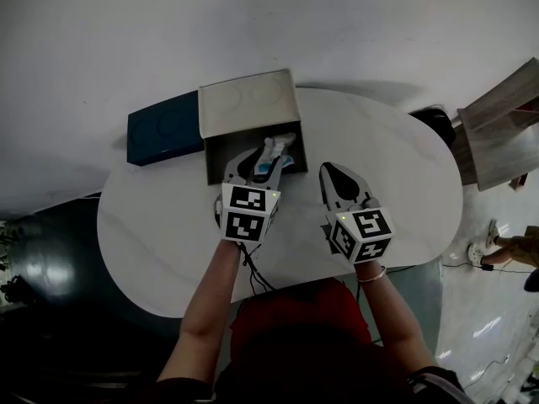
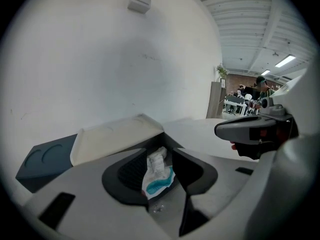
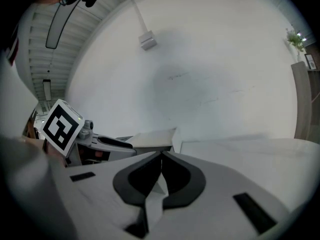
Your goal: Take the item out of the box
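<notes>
Packet (image 2: 158,175) stands on end in the box (image 1: 248,103), loose between the left gripper's (image 1: 263,160) wide jaws; right gripper (image 1: 329,172) closed, farther off.

Left tool (image 2: 161,153) jaws stand apart, pads not pressing on anything. Between them sits a crumpled white packet with teal print (image 2: 159,176), not touching either pad as far as can be told. It lies in the open dark box (image 2: 167,138) straight ahead of the tips. Cream lid flap (image 2: 112,138) is ahead-left, folded back. Dark blue box (image 2: 42,160) is far left of the tool, beyond the flap. White counter (image 2: 197,129) is ahead-right. Right tool (image 2: 255,130) hangs to the right, apart from the box. White wall ahead, with a small wall fixture (image 2: 140,3) up top.
</notes>
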